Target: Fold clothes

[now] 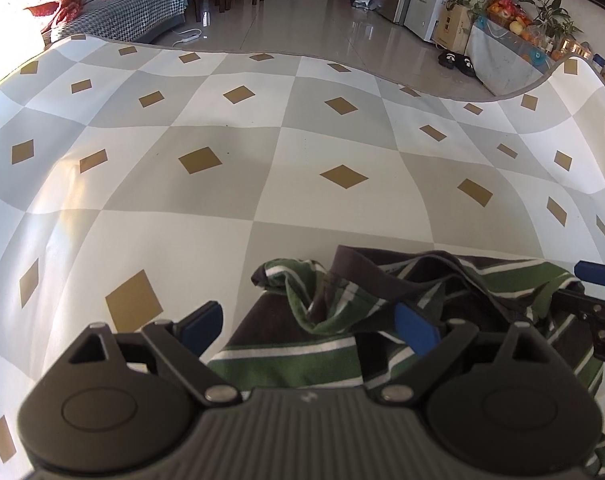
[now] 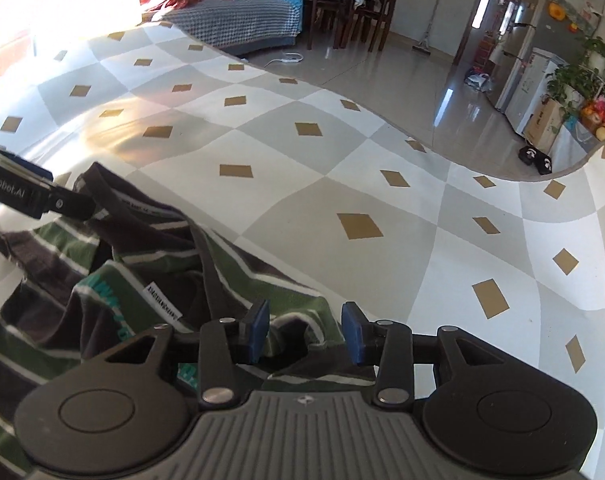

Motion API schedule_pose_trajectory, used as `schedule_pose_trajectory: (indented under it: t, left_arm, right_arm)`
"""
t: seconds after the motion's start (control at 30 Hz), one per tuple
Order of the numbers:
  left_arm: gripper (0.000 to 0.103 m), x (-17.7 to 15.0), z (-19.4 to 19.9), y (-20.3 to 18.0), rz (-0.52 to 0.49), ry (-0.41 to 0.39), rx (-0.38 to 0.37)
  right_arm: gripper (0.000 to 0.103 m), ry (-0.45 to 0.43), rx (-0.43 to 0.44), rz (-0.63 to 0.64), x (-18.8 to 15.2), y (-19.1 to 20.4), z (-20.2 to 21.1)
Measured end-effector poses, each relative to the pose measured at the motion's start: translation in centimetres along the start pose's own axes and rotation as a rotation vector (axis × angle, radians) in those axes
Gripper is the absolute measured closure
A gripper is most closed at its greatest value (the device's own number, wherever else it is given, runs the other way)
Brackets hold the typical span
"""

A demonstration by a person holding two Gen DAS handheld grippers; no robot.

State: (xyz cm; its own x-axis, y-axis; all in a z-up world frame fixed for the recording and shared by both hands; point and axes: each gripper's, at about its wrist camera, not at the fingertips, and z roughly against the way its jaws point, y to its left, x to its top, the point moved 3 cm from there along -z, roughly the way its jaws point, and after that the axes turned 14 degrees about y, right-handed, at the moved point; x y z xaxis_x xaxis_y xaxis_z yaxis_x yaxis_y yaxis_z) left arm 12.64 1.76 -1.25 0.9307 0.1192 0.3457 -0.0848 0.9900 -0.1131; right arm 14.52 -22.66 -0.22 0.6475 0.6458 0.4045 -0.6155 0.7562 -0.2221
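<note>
A crumpled shirt (image 1: 294,360) with green, dark brown and white stripes lies on the checkered tablecloth (image 1: 262,160) at the near edge. My left gripper (image 1: 310,324) stands wide open over its left part. One blue pad is off the cloth's edge, the other rests against a fold. In the right wrist view the shirt (image 2: 42,320) fills the lower left, with a white label showing. My right gripper (image 2: 305,332) is open over the shirt's right corner; the pads press on nothing. One finger (image 2: 42,200) of the left gripper reaches in from the left, by the collar.
The tablecloth (image 2: 302,184) spreads far ahead and to both sides. Its curved far edge (image 1: 342,64) drops to a glossy tiled floor. Beyond are a houndstooth-covered sofa (image 1: 134,12), dark dining chairs (image 2: 366,20), a fridge (image 1: 426,4), plants and a pair of slippers (image 1: 458,62).
</note>
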Motion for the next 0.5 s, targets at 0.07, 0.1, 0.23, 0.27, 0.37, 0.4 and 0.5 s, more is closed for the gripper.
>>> schedule_pose_trajectory:
  t: [0.07, 0.1, 0.23, 0.27, 0.37, 0.4, 0.5]
  left_arm:
    - [0.010, -0.1, -0.2, -0.1, -0.004, 0.007, 0.000]
    - [0.010, -0.1, -0.3, -0.2, -0.007, 0.012, 0.001]
    - [0.010, -0.2, -0.6, -0.3, -0.009, 0.025, -0.006]
    - [0.010, -0.2, -0.6, -0.2, -0.008, 0.027, -0.007]
    - [0.010, -0.2, -0.7, 0.0, 0.005, 0.037, -0.015]
    - [0.010, -0.1, -0.8, 0.1, 0.010, 0.041, -0.019]
    - [0.010, -0.1, -1.0, 0.2, 0.024, 0.058, -0.034]
  right_arm:
    - [0.064, 0.013, -0.019, 0.070, -0.6, 0.6, -0.5]
    - [0.064, 0.019, -0.028, 0.105, -0.9, 0.9, -0.8]
    - [0.062, 0.036, -0.085, 0.213, -1.1, 1.7, -1.5]
    - [0.061, 0.034, -0.100, 0.243, -1.2, 1.8, -1.4]
    - [0.061, 0.014, -0.172, 0.332, -1.3, 2.3, -1.2]
    - [0.061, -0.001, -0.189, 0.368, -1.4, 2.7, -1.0]
    - [0.061, -0.037, -0.199, 0.446, -1.4, 3.6, -0.5]
